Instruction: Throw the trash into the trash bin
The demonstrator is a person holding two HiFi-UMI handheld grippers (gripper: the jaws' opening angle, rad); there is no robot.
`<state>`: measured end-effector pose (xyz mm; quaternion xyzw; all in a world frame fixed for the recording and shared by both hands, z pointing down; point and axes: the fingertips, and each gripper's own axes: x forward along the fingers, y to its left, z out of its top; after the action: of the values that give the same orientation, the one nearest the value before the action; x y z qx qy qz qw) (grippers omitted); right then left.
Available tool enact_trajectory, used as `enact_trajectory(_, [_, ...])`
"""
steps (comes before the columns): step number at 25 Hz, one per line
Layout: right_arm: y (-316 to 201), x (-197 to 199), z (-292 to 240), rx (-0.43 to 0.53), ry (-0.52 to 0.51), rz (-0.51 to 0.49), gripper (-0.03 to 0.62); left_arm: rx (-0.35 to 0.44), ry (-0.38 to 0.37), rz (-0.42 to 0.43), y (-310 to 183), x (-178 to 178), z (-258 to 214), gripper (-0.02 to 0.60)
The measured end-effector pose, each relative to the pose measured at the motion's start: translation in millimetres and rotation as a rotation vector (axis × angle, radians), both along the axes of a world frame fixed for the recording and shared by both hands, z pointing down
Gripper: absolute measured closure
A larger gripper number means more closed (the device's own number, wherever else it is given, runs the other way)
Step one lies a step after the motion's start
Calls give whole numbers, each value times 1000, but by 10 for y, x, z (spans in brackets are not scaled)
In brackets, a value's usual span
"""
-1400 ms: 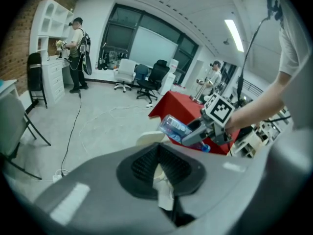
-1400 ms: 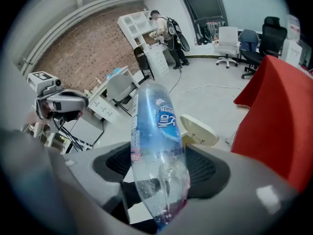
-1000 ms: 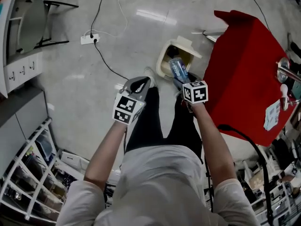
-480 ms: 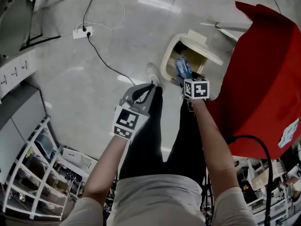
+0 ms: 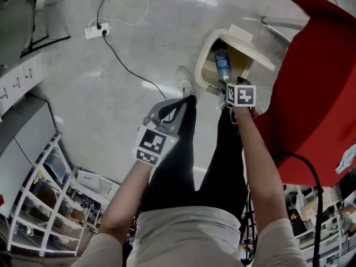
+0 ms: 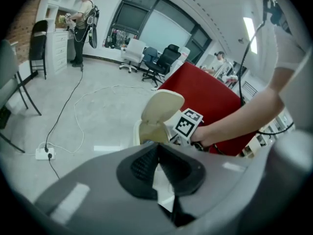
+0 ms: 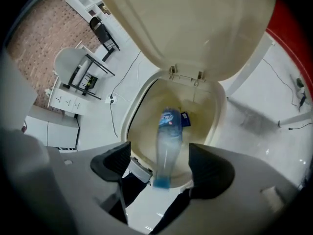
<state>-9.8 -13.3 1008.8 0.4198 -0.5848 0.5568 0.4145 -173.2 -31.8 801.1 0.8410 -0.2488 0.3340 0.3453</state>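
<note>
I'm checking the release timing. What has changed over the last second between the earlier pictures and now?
The right gripper has come down over the trash bin, and its jaws have just been opening. The plastic bottle, gripped before, now sits loose between the pads, dropping into the bin. Unchanged: bin lid up, left gripper shut.

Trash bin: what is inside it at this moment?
A plastic bottle with a blue label shows in the mouth of the trash bin, with a small dark item beside it. Whatever lies under them is hidden.
</note>
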Motion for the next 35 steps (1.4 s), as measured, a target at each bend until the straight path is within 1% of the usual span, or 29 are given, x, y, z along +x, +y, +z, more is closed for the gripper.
enact_trajectory(4, [3, -9, -174, 21, -15, 16, 224, 13, -8, -17, -17, -44, -66, 577])
enact_trajectory(7, [-7, -54, -422, 62, -32, 33, 232, 23, -2, -29, -34, -31, -174, 577])
enact_trajectory(13, [66, -139, -1244, 178, -82, 9, 352, 44, 7, -23, 60, 154, -672, 577])
enact_trajectory(15, [77, -108, -1573, 214, -95, 6, 401, 58, 10, -18, 79, 226, -918, 578])
enact_trajectory(19, [-76, 6, -2314, 300, -107, 17, 475, 96, 32, -1, -32, 345, -1463, 577])
enact_trajectory(21, [-88, 62, -2630, 330, -111, 16, 498, 106, 43, 9, -46, 385, -1657, 578])
enact_trajectory(24, [-62, 126, -2998, 369, -135, 18, 516, 94, 47, 45, -2, 439, -1834, 577])
enact_trajectory(26, [-36, 157, -3219, 397, -152, 9, 541, 90, 48, 75, 29, 482, -1962, 577])
enact_trajectory(30, [93, 184, -3613, 452, -169, -13, 572, 113, 48, 128, 91, 531, -2237, 578])
enact_trajectory(35, [253, 170, -4070, 557, -212, -22, 592, 115, 83, 130, 148, 612, -2560, 578])
